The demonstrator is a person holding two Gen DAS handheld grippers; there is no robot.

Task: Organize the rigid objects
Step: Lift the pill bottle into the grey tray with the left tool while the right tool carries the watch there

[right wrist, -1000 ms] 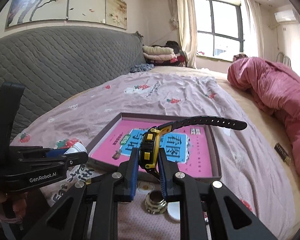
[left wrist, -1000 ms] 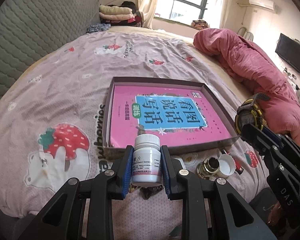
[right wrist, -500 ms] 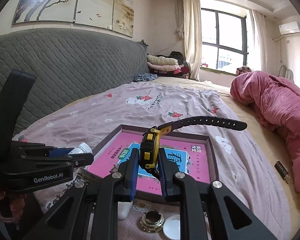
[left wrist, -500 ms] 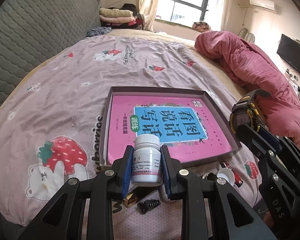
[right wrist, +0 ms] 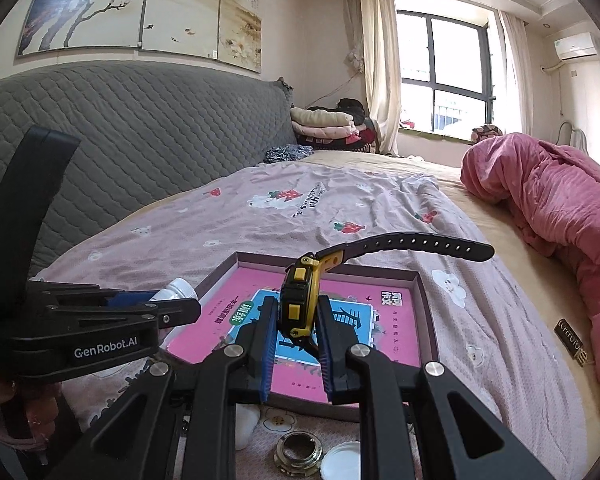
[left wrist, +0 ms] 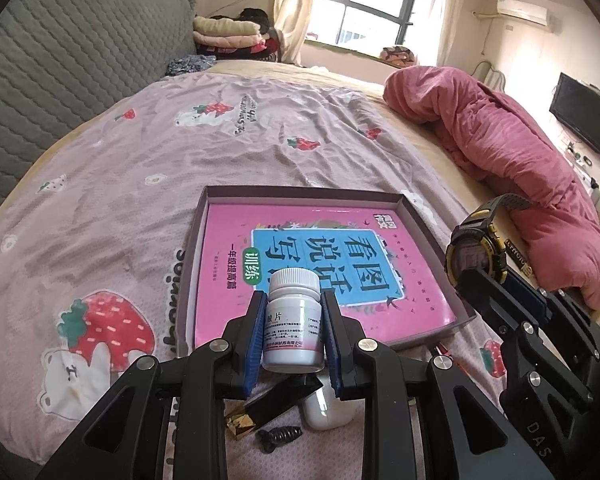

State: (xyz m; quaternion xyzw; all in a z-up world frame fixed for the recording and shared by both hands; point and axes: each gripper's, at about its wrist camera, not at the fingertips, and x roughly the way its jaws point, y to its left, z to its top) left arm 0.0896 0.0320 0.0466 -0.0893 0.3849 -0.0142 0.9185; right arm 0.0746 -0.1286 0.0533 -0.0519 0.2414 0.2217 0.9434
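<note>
A wide bed (left wrist: pixel 148 184) with a strawberry-print sheet serves as the work surface, a rumpled pink quilt (left wrist: pixel 512 152) pushed to its far side. In the middle lies a shallow box (left wrist: pixel 204 216) with a pink book (left wrist: pixel 300 248) flat inside it, probably the collecting place for the loose items. The left gripper (left wrist: pixel 293 334) pinches a white pill bottle (left wrist: pixel 293 320) upright by its sides, raised just before the box's near edge, likely so it can be set down standing. The right gripper (right wrist: pixel 298 326) is pressed tight on a yellow-and-black watch (right wrist: pixel 300 304), strap sticking out, above the box too. On the sheet below wait a white case (left wrist: pixel 328 408), a black screw (left wrist: pixel 280 436), a metal ring (right wrist: pixel 298 454) and a white cap (right wrist: pixel 342 460).
</note>
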